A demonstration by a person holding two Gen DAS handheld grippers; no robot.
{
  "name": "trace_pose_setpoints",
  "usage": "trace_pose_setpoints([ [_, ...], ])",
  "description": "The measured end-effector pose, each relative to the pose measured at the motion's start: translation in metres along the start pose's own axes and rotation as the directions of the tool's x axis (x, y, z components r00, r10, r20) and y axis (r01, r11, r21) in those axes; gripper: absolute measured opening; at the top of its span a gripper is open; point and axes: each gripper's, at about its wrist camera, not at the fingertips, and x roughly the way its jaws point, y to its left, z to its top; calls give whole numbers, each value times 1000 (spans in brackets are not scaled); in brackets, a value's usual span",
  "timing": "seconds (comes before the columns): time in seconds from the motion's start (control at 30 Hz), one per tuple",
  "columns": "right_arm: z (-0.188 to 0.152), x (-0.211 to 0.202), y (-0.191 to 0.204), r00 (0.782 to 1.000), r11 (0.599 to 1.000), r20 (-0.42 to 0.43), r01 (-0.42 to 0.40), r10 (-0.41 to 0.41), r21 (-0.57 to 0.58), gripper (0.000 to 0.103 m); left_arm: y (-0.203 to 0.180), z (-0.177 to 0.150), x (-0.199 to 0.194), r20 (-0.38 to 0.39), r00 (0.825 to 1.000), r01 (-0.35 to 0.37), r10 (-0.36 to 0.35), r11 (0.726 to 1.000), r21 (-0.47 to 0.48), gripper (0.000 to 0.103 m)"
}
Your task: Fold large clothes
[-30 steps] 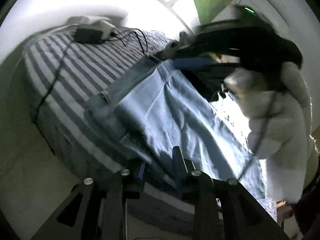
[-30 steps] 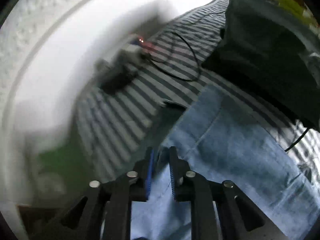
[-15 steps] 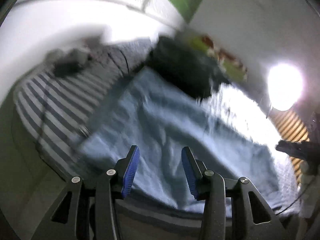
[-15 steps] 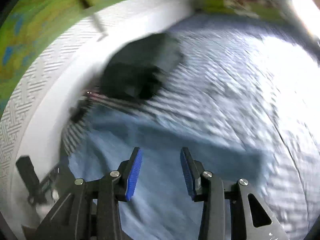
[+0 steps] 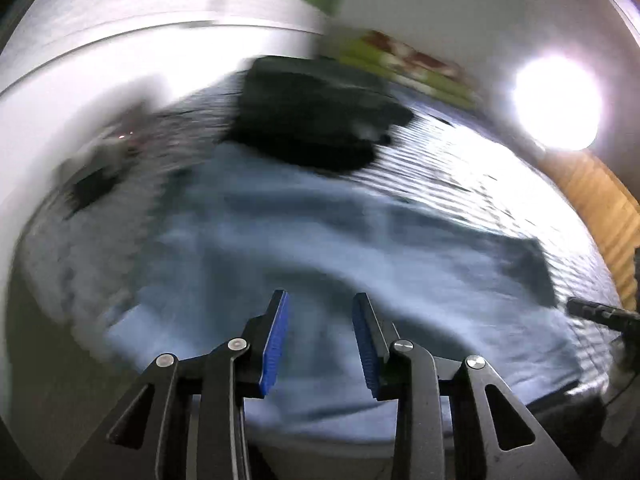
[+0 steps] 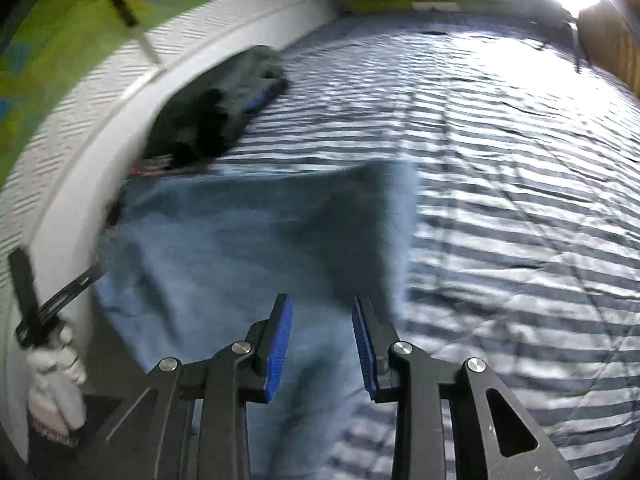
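Left gripper up over the near edge of the bed, blue pads apart and closing, nothing between them. Pale blue garment directly beneath and ahead, spread flat on the striped bedsheet. Long axis running left to right across this view, one squared end reaching far to the right, the other end bunched towards the left near the dark gadgets by the wall. Black bundle of cloth beyond the garment's far edge, just touching or overlapping it, hard to tell through the blur.

Right gripper likewise hovering, jaws parted and closing on empty air. Same garment below and stretching away to the left in this view, its right-hand edge a clean line just beyond the right fingertip. Bare striped sheet everywhere to the right of that edge. Other gripper's dark frame visible at far left in a pale-gloved hand, beside the garment's left end.

Reading of it: each gripper stationed near its own end of the cloth, right one nearer the squared hem edge, left one nearer the middle of the near side. Next fold probably across the long axis, so a pinch needed at an edge, not mid-panel. Neither pair of pads touching fabric as yet, as far as the blur allows.
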Motion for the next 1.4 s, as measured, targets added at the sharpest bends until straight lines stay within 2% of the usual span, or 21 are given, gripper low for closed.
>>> trace_pose_setpoints([
  [0.07, -9, 2, 15, 1000, 999, -13, -14, 13, -53, 28, -20, 9, 29, -67, 996, 69, -67, 997, 30, 35],
  [0.1, -19, 6, 21, 999, 996, -34, -18, 15, -88, 28, -24, 10, 43, -100, 993, 68, -64, 997, 36, 36],
  [0.17, -33, 17, 23, 997, 993, -72, 11, -20, -120, 28, -23, 7, 78, -153, 987, -33, 44, 997, 75, 36],
  [0.2, -42, 23, 20, 995, 992, -94, 25, -37, -127, 28, -17, 4, 91, -168, 984, -52, 63, 996, 69, 33],
  [0.27, -53, 18, 13, 995, 991, -103, -20, 7, -129, 28, -13, 7, 89, -146, 988, -41, 44, 999, 25, 33],
  [0.33, -50, -3, 2, 992, 990, -83, -106, 99, -96, 28, -21, 11, 77, -140, 986, -81, 86, 996, 45, 32],
  [0.4, -37, -20, -17, 989, 989, -24, -144, 144, -26, 30, -39, 13, 58, -96, 992, -72, 82, 992, 108, 33],
  [0.53, 10, -24, -47, 992, 993, 58, -112, 110, 29, 30, -85, -6, 32, -76, 997, -10, 27, 976, 215, 33],
  [0.63, 42, 10, -64, 987, 984, 21, -162, 161, 68, 31, -100, -28, 42, -113, 993, -4, 33, 968, 250, 33],
  [0.73, 60, 55, -85, 998, 994, -39, -51, 55, 94, 30, -83, -41, 70, -201, 979, -3, 42, 982, 191, 33],
  [0.77, 62, 69, -94, 998, 993, -67, 2, 6, 114, 28, -80, -45, 70, -175, 984, 12, 23, 981, 192, 33],
  [0.8, 64, 78, -101, 996, 993, -87, 16, -6, 120, 21, -82, -46, 68, -179, 983, 2, 37, 977, 214, 34],
  [0.87, 66, 72, -108, 998, 991, -65, 15, -6, 130, 21, -90, -44, 61, -187, 980, -24, 69, 972, 232, 33],
  [0.93, 61, 49, -115, 1000, 989, -13, 5, -3, 147, 25, -108, -41, 44, -156, 987, 17, 24, 966, 259, 33],
  [1.03, 45, 16, -120, 997, 979, 14, -74, 72, 192, 27, -155, -45, 24, -134, 988, 122, -82, 939, 323, 33],
  [1.1, 25, 0, -113, 997, 980, -2, -79, 80, 183, 27, -185, -48, 18, -148, 975, 210, -169, 915, 343, 33],
  [1.17, 5, -7, -108, 993, 976, -21, -106, 112, 190, 28, -220, -60, 19, -189, 947, 314, -260, 875, 369, 34],
  [1.27, -30, -12, -103, 988, 967, -56, -126, 142, 224, 28, -262, -87, 47, -282, 926, 356, -250, 826, 437, 40],
  [1.3, -42, -12, -103, 987, 963, -72, -122, 143, 239, 28, -268, -99, 57, -314, 924, 348, -218, 821, 453, 41],
  [1.33, -48, -13, -105, 986, 961, -77, -124, 148, 249, 28, -269, -102, 60, -290, 930, 341, -226, 825, 451, 41],
  [1.4, -57, -14, -110, 985, 955, -80, -126, 152, 268, 29, -263, -94, 56, -308, 917, 361, -253, 856, 370, 41],
])
